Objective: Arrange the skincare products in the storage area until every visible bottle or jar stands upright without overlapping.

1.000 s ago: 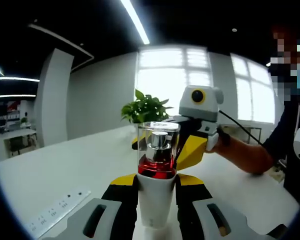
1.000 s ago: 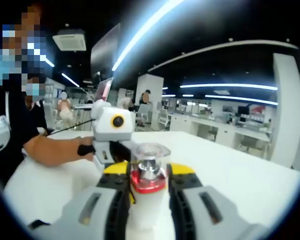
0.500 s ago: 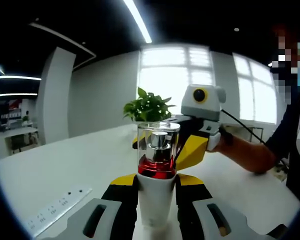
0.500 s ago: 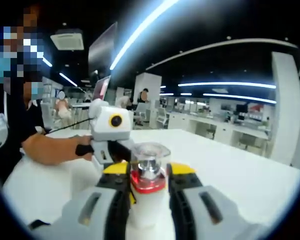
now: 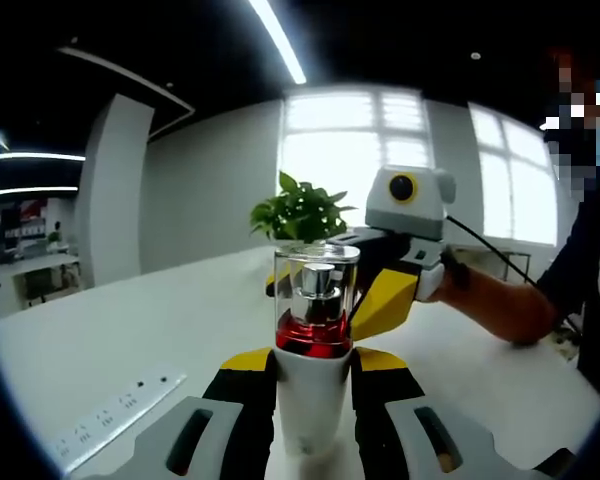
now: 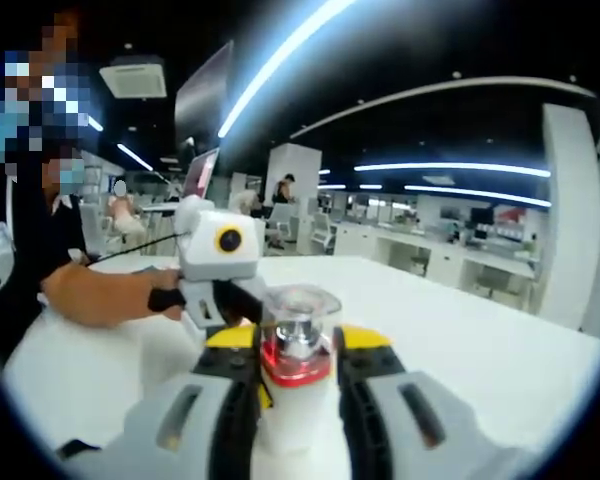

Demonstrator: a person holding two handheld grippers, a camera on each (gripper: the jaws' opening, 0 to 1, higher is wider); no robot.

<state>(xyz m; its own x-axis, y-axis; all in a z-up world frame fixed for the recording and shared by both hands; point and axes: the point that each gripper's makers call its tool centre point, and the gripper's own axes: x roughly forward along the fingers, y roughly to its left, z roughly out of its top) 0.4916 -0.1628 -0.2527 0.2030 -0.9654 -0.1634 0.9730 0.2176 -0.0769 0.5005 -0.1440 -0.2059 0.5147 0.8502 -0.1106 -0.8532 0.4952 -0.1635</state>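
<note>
Apparently both the left gripper (image 5: pixel 310 400) and right gripper (image 6: pixel 298 395) clamp one upright pump bottle (image 5: pixel 312 345); lower it level onto the near table (image 5: pixel 170 320).

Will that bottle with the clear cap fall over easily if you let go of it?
Probably yes. The bottle looks tall and narrow, with a chunky clear cap on top, so a nudge may tip it. Its white body looks smooth, so it might slip. The left gripper and right gripper both squeeze it.
</note>
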